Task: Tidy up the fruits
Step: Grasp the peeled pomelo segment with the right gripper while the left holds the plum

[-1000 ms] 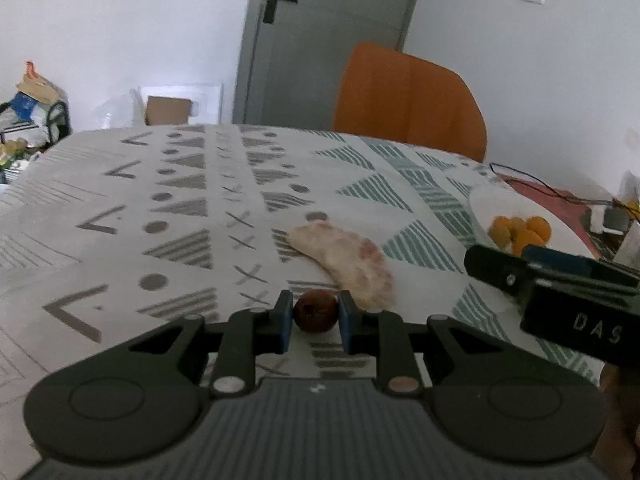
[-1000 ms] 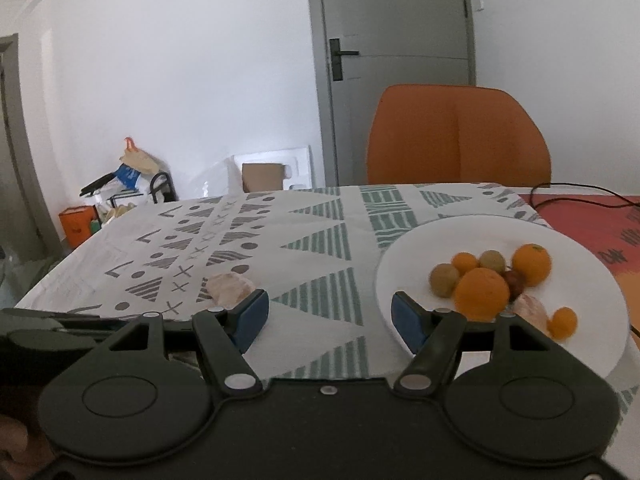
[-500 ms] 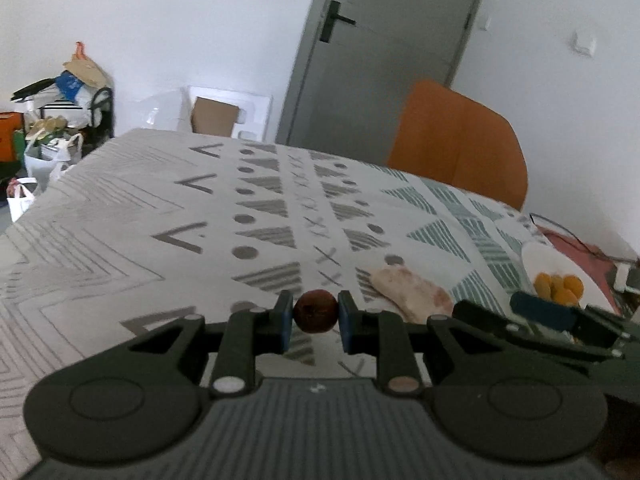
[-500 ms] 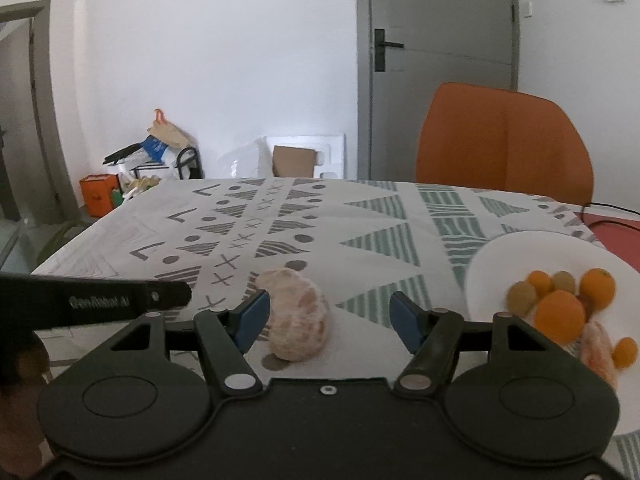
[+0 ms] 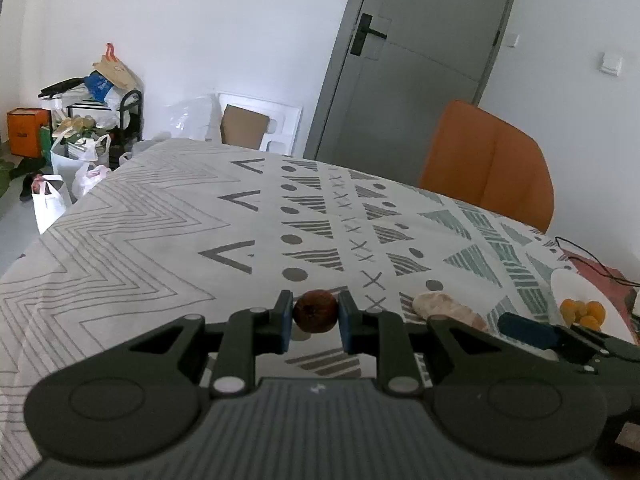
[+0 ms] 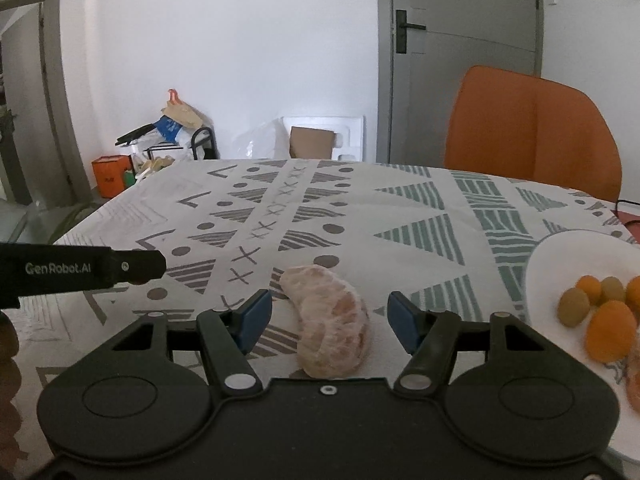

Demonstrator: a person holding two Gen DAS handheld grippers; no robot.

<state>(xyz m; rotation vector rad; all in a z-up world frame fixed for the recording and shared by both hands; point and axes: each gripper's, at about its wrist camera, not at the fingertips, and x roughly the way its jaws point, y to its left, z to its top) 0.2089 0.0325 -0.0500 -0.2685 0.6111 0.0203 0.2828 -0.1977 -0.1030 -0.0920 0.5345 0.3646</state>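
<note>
My left gripper (image 5: 314,320) is shut on a small dark brown fruit (image 5: 315,312) and holds it above the patterned tablecloth. My right gripper (image 6: 331,318) is open, with a peeled citrus piece (image 6: 330,320) lying on the cloth between its fingers. The same piece shows in the left wrist view (image 5: 444,308), to the right of the left gripper. A white plate (image 6: 560,252) at the right holds oranges and several small fruits (image 6: 600,312); it also shows in the left wrist view (image 5: 572,284).
An orange chair (image 6: 532,128) stands behind the table's far edge. A black cable (image 5: 588,260) lies on a red mat at the far right. Bags and boxes (image 5: 80,120) clutter the floor at the left. The left gripper's body (image 6: 80,268) reaches in from the left.
The left gripper has lifted and swung left with the dark fruit. The right gripper has moved left from the plate, so that the peeled citrus piece now lies between its open fingers.
</note>
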